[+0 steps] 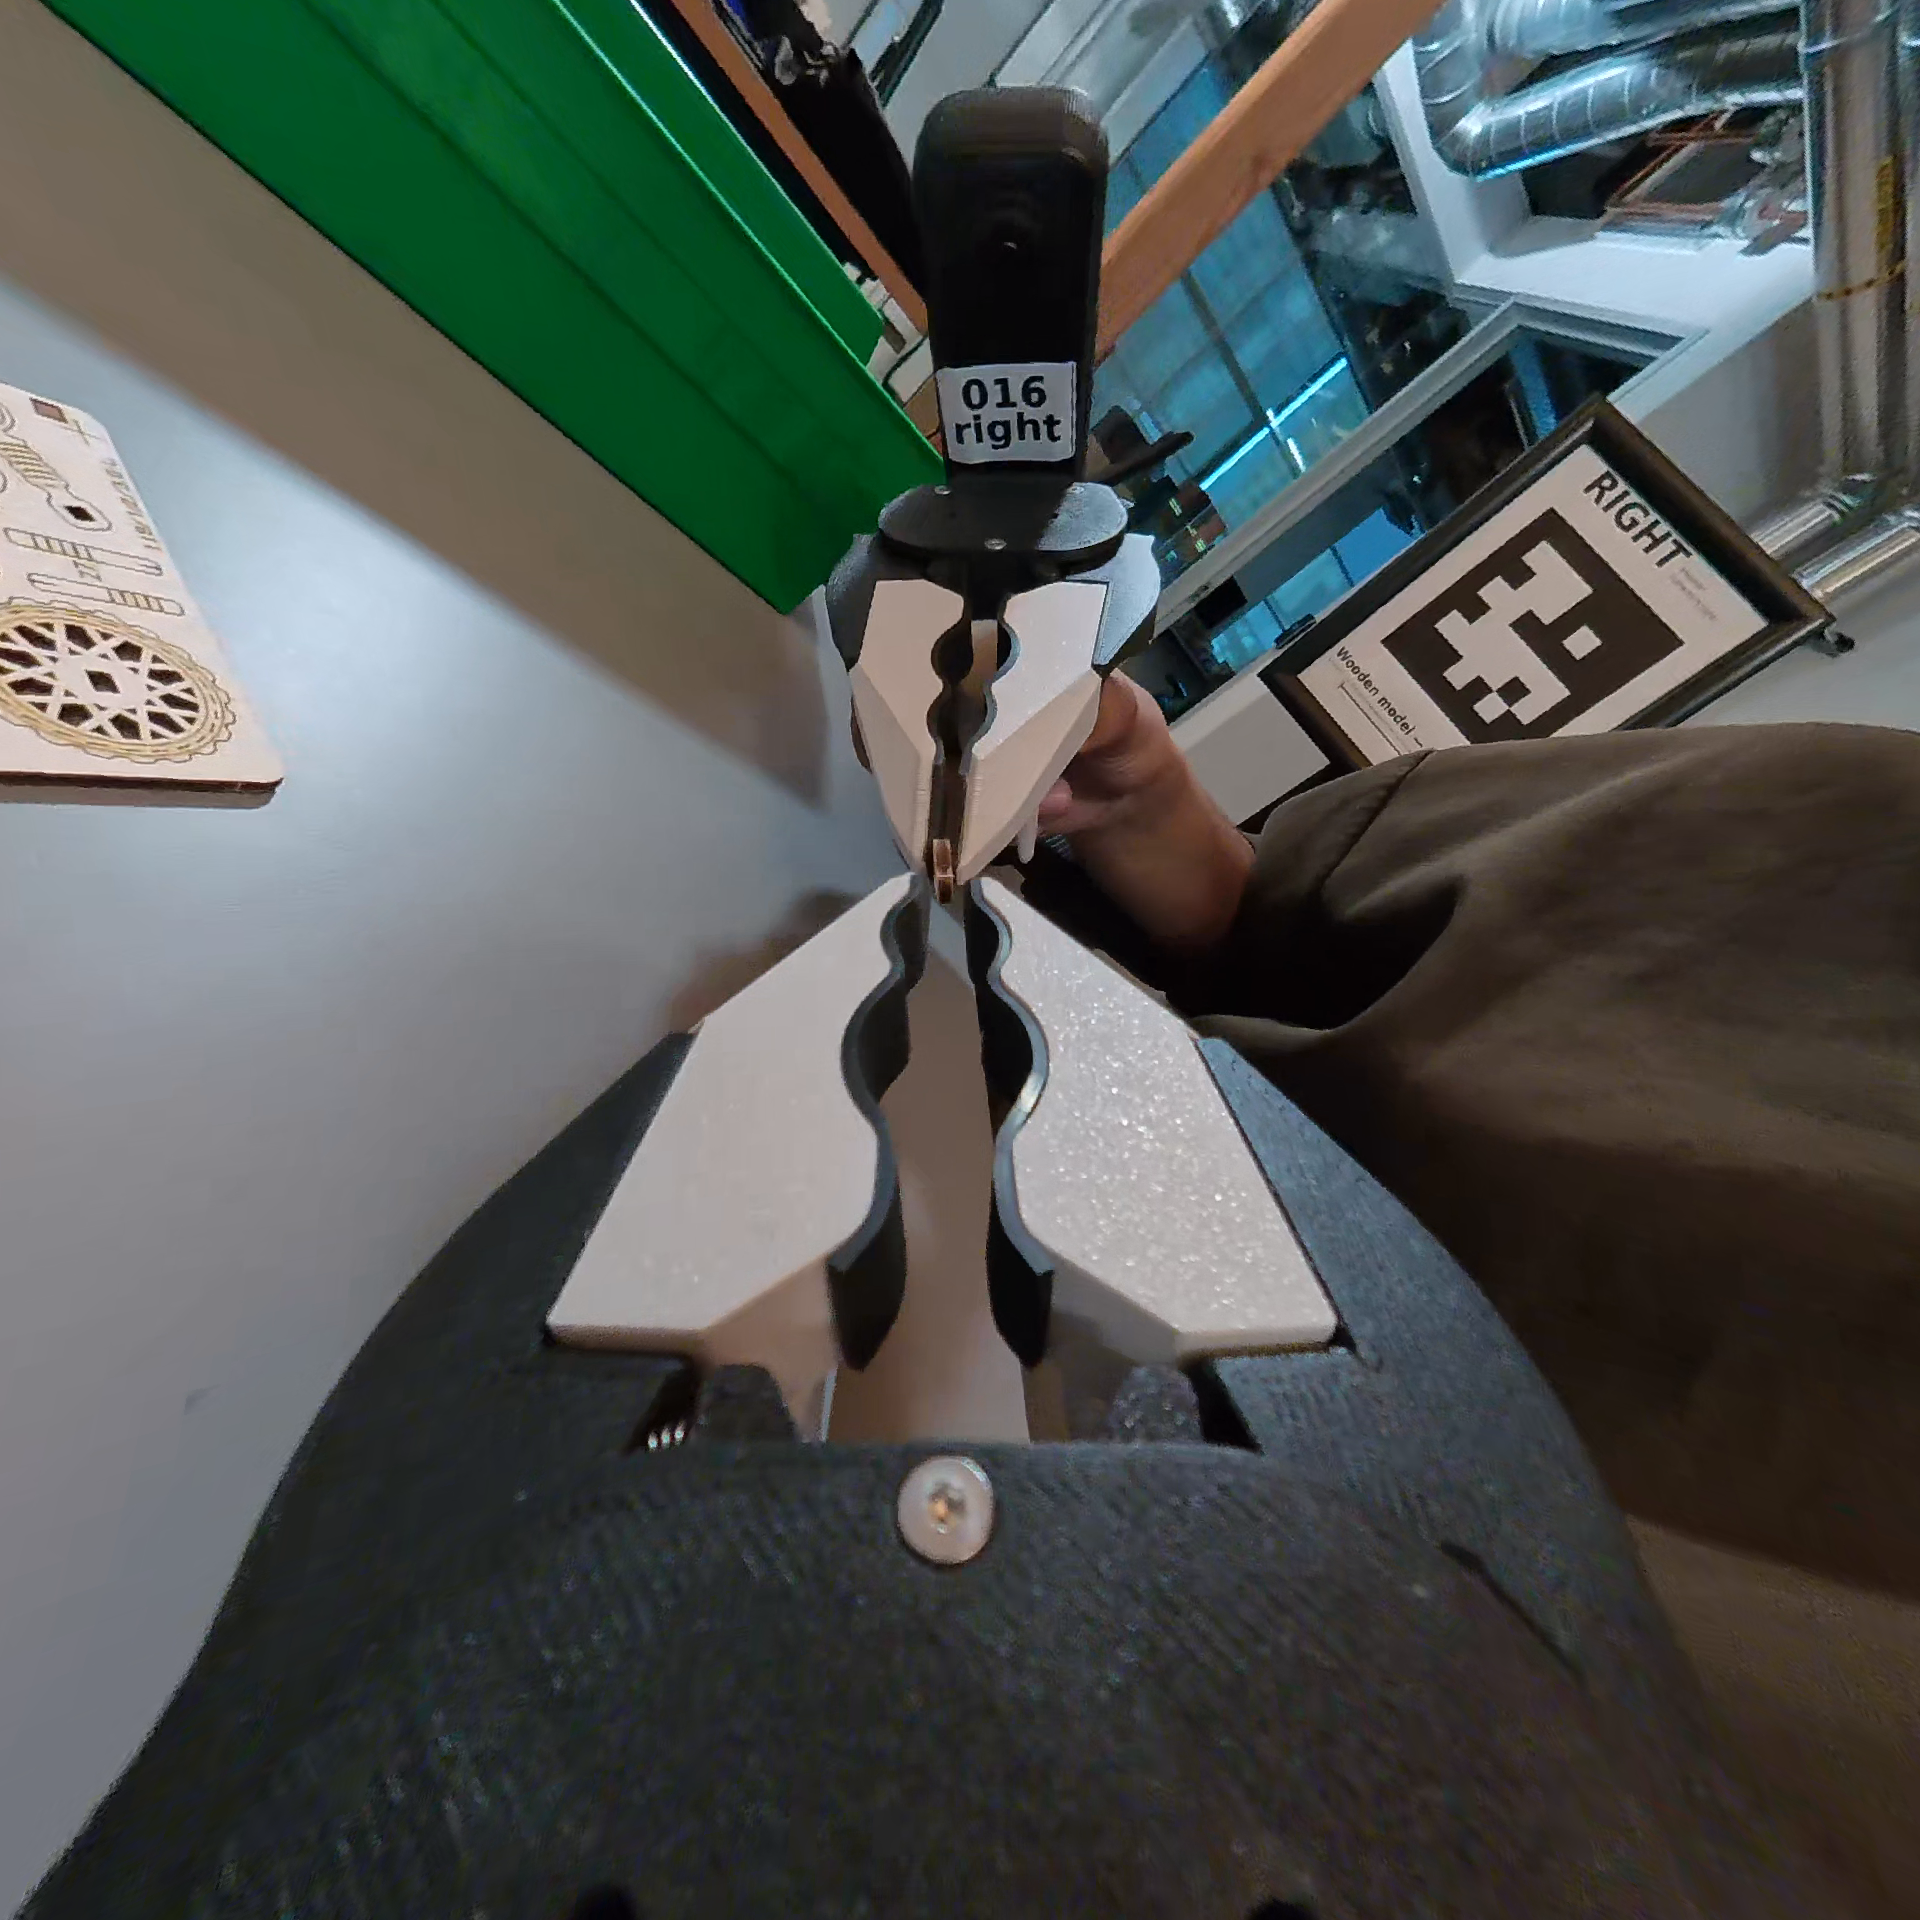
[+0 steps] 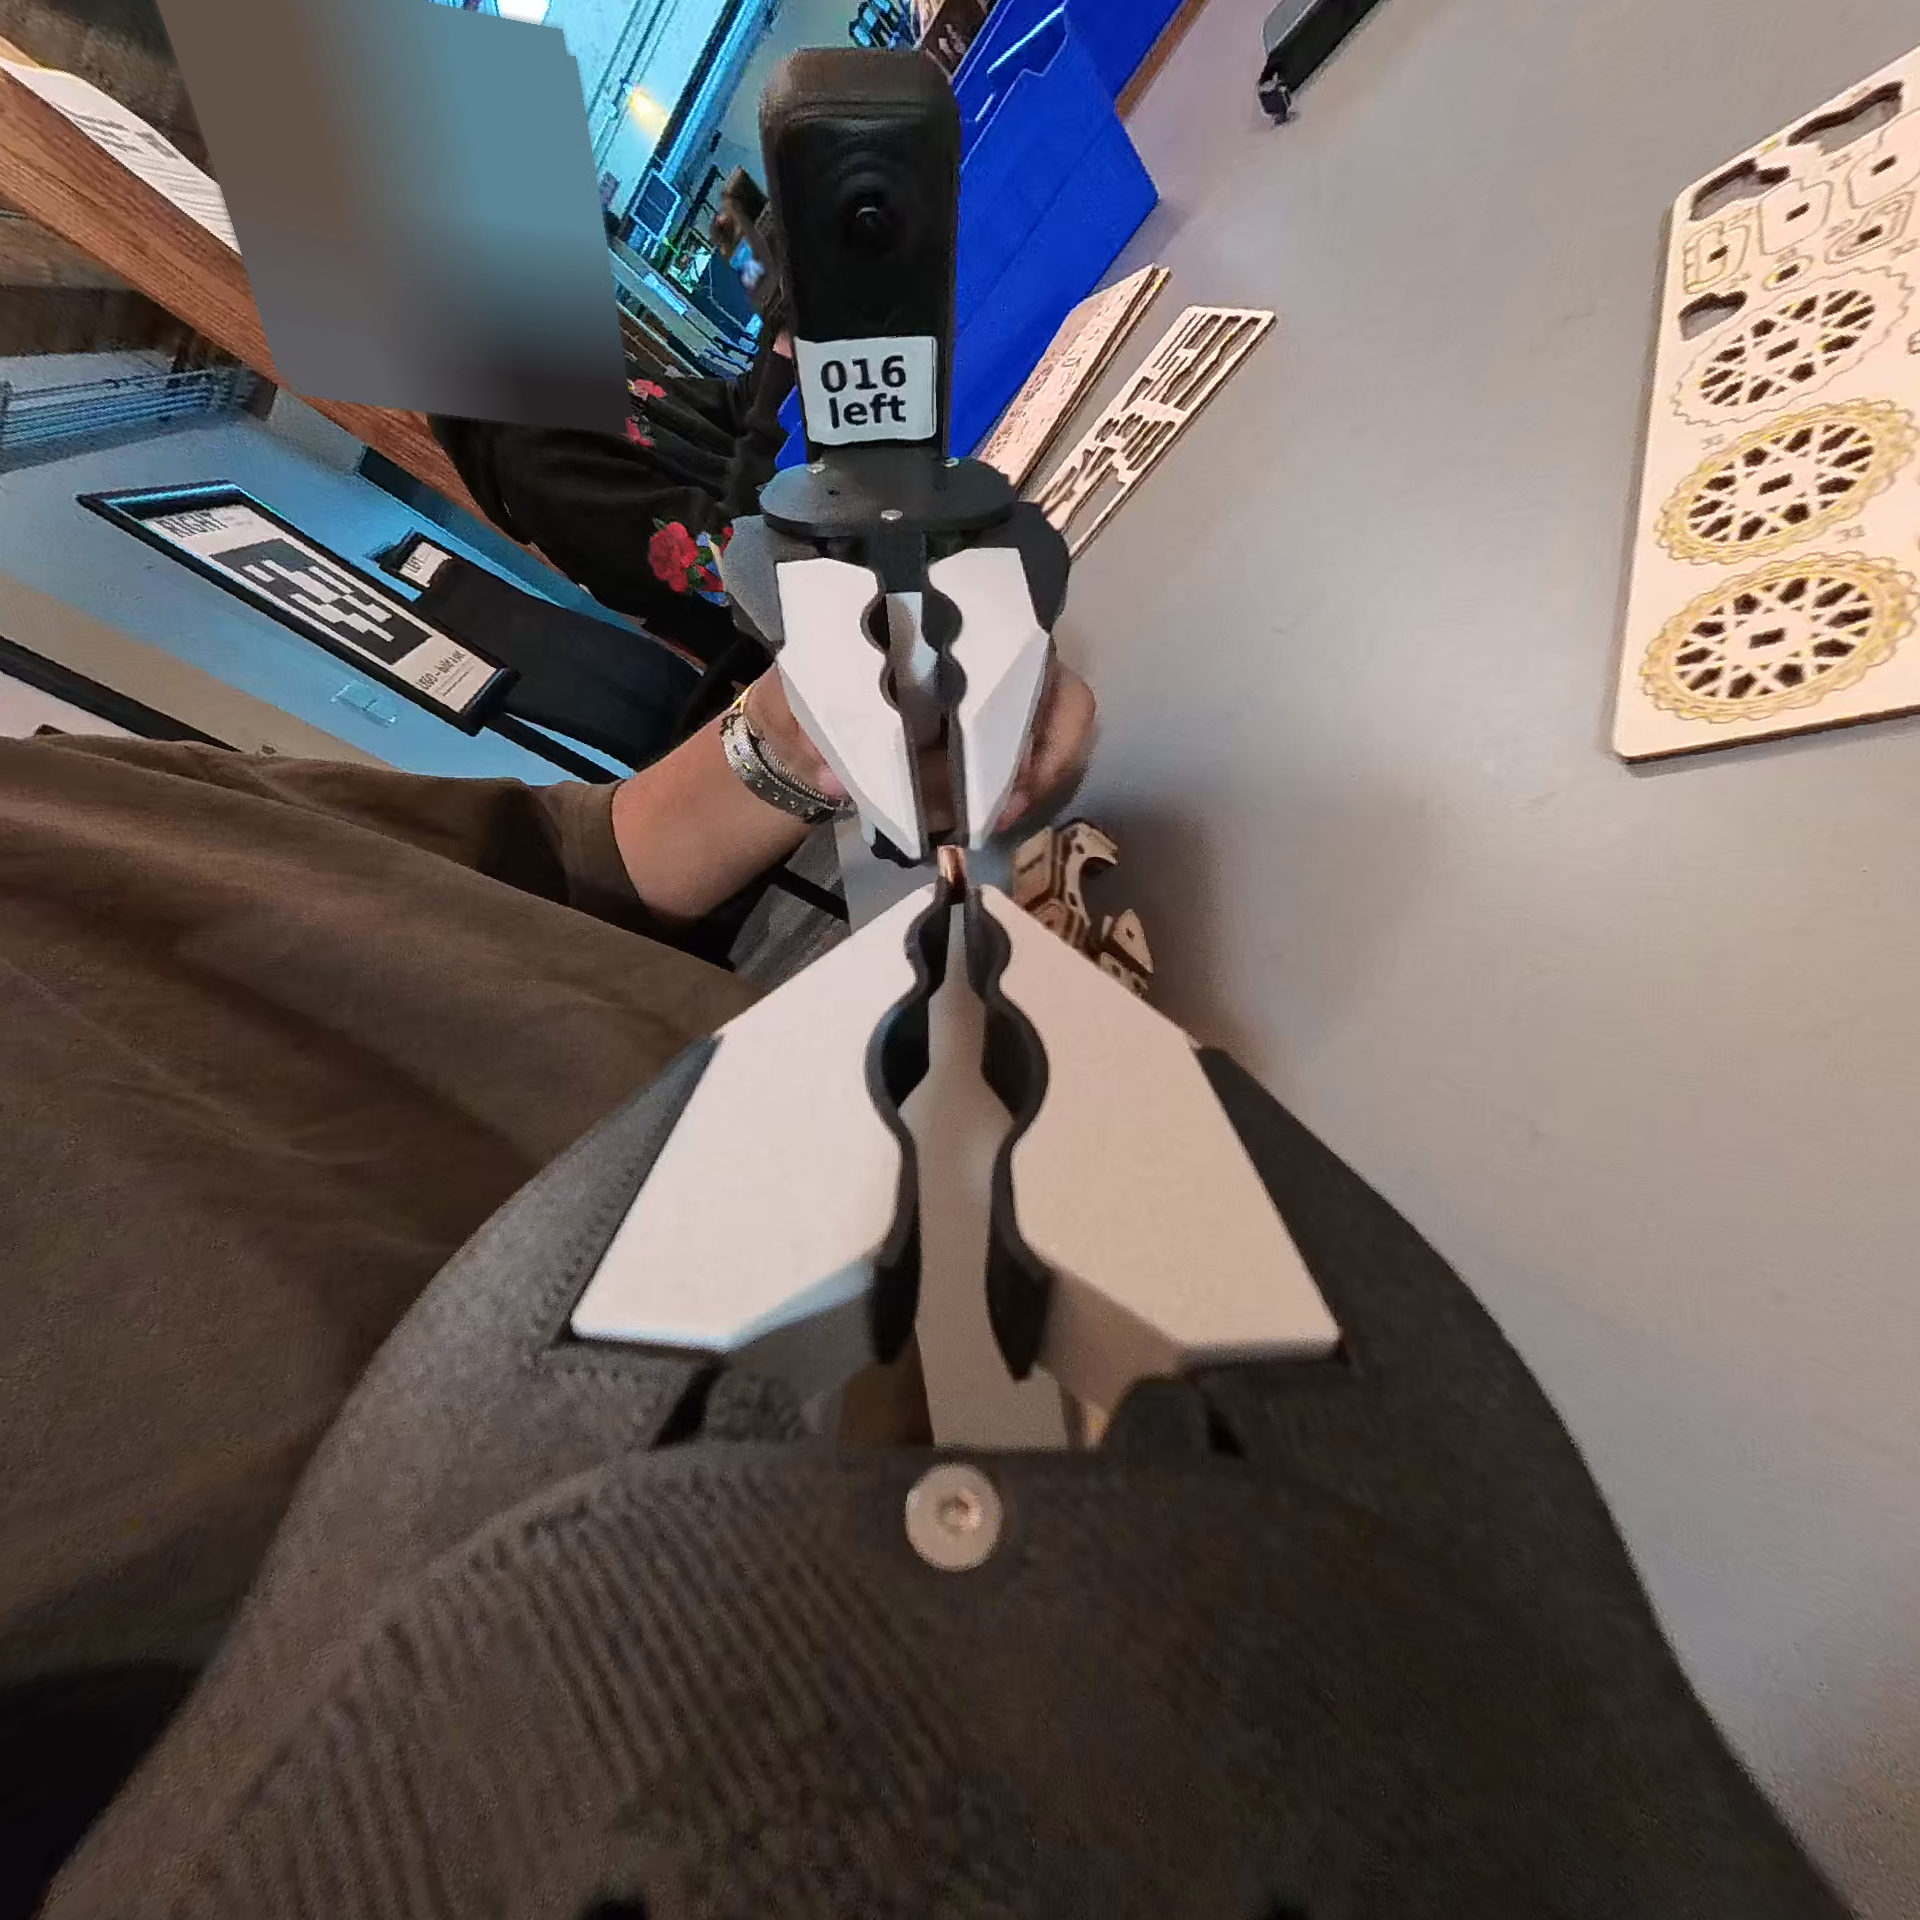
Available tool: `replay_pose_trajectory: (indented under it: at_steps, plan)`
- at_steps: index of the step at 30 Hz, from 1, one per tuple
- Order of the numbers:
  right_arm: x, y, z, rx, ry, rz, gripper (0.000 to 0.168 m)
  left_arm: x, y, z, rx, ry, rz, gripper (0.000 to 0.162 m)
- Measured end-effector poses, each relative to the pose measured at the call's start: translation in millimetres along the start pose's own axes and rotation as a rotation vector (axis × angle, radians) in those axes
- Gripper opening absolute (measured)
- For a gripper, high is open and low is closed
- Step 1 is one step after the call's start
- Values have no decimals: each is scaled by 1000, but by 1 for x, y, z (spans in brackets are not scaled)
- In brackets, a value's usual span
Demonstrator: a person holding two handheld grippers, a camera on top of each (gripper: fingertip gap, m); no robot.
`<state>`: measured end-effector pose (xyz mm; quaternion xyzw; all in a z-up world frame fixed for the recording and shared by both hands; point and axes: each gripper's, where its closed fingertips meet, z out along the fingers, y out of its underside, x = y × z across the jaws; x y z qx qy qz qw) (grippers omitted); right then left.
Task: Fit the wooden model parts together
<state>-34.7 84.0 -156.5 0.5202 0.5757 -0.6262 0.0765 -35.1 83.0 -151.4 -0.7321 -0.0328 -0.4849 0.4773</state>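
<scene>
Left wrist view:
Pale wood: small wooden piece point(image 1: 943, 871) pinched at the tip of the right tongs point(image 1: 943, 857), tip to tip with the left tongs point(image 1: 940, 902), whose jaws stand slightly parted, nothing seen between them.
Edges: laser-cut sheet point(image 1: 125, 644) lies far left on the grey worktop point(image 1: 416, 935); open surface between.

Right wrist view:
Grip: right tongs point(image 2: 958, 902) closed on the piece point(image 2: 954, 868).
Room: part-built model point(image 2: 1086, 914) just beside the tips; gear sheet point(image 2: 1787, 499) well apart.

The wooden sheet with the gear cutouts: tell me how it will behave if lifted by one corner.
The wooden sheet looks thin, so probably light and slightly flexible. Its lacy gear cutouts look fragile and might snap or pop loose. It lies flat on the table, so a corner may be hard to pinch.
</scene>
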Motion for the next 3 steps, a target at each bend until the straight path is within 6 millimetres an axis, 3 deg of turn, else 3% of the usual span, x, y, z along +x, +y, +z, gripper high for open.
replay_pose_trajectory:
  at_steps: [3]
  plan:
    - [-3, 1, 1, -6, -10, -6, 1, 0, -2, 0, 10, -8, -1, 5]
